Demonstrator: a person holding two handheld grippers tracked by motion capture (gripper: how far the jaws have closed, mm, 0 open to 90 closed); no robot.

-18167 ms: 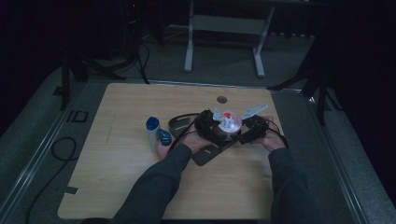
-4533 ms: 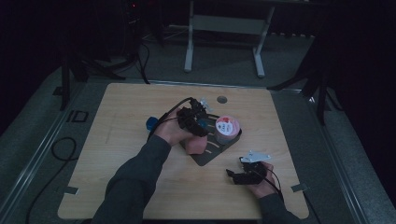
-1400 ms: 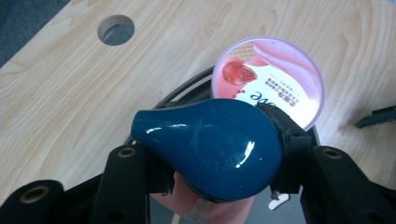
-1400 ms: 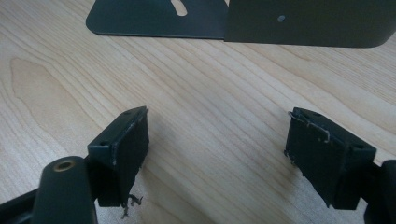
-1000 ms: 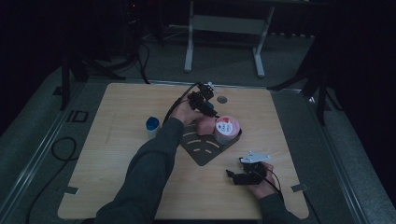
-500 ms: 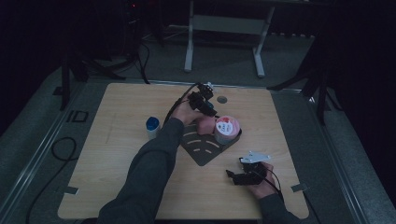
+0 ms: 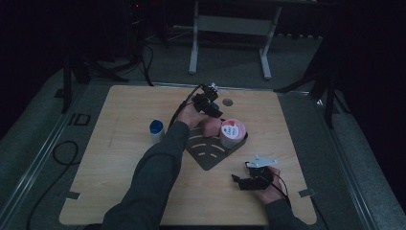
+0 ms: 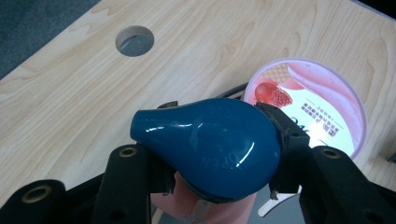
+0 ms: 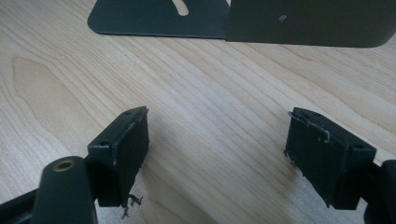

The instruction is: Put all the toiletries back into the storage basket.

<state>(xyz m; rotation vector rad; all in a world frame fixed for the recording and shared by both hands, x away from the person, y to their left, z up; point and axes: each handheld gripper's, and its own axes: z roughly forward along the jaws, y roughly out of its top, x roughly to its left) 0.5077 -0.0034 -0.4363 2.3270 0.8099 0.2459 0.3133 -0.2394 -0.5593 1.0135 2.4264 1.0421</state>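
Note:
My left gripper (image 8: 219, 154) is shut on a bottle with a glossy blue teardrop cap (image 8: 210, 144) and a pink body. In the high view this gripper (image 7: 207, 103) is held above the table's far middle, just left of a pink ice-cream tub (image 7: 233, 132). The tub's lid (image 8: 313, 105) lies right behind the cap in the left gripper view. It sits on a dark metal plate (image 7: 210, 153). My right gripper (image 7: 244, 181) rests low near the front right, open, with bare wood between its jaws (image 9: 215, 149).
A white bottle with a blue cap (image 7: 156, 130) stands left of the forearm. A round hole (image 7: 228, 102) in the tabletop lies behind the tub. The dark plate's upright edge (image 9: 299, 23) is just ahead of the right gripper.
Over the last second nothing has visibly moved. Before that, the left gripper carried the blue-capped bottle up and toward the back, and the right gripper left the tub for the front right.

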